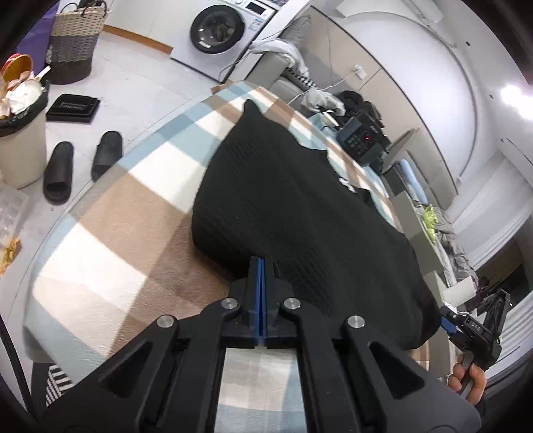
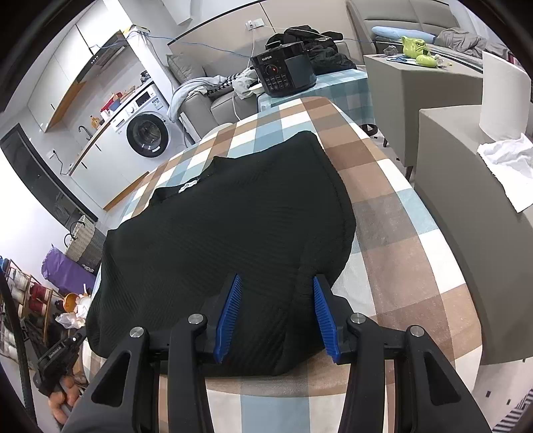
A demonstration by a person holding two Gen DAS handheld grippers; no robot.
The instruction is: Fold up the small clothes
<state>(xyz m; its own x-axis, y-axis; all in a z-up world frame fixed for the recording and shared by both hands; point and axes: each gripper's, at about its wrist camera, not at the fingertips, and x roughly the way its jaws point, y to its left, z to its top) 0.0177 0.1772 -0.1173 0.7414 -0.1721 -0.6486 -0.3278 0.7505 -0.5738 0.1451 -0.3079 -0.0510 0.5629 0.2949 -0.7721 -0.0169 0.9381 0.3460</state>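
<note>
Across the checked tablecloth (image 2: 393,213) lay spread a black ribbed knit garment (image 2: 226,226), white label near its neckline. Reached, at its near hem, between the parted blue ridged pads of the right gripper (image 2: 274,316), fabric bunched in the gap. Met, at its other near edge, the left gripper (image 1: 261,266), blue pads pressed together; cloth pinched or not, impossible to tell. Stood beyond: a glossy black pressure cooker (image 2: 283,71), a white washing machine (image 1: 220,31).
</note>
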